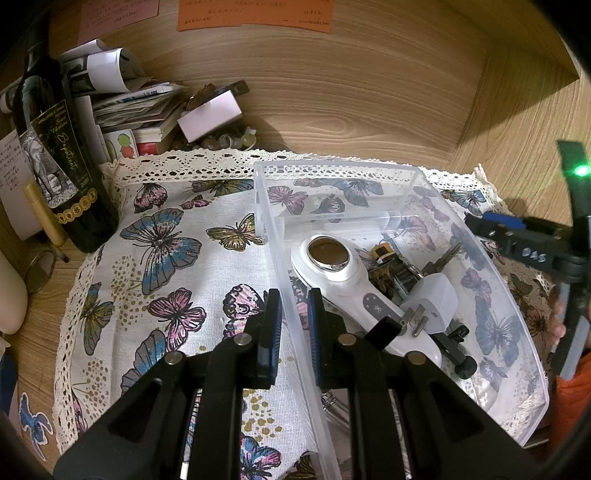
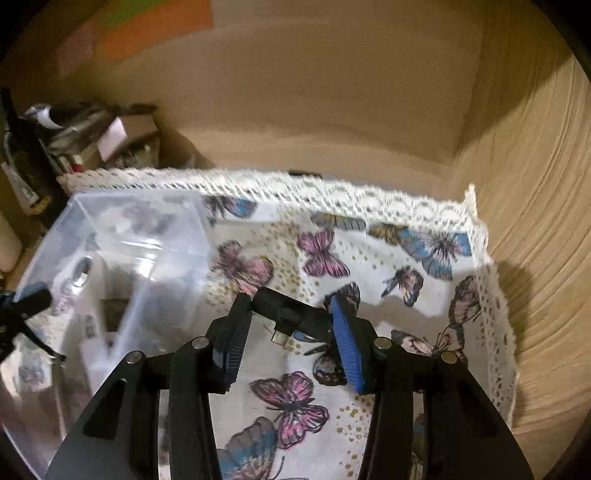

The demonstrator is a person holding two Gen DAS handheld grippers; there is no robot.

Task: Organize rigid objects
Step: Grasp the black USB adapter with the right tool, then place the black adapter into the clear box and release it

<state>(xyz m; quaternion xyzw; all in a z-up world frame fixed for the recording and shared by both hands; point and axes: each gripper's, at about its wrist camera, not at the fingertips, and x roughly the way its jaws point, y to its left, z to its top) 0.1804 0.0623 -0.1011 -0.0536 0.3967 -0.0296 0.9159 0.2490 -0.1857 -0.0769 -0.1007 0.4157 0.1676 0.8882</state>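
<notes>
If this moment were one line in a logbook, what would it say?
left gripper: shut on clear bin wall | right gripper: shut on black USB adapter, over butterfly cloth | bin holds white plug, keys

A light wood-grain desk (image 1: 351, 110) meets wooden side panels (image 1: 517, 122) at a back corner. A butterfly-print cloth with lace trim (image 1: 177, 258) covers the surface. Orange paper (image 1: 255, 14) and pink paper (image 1: 118, 14) hang on the back wall, under warm light.
</notes>
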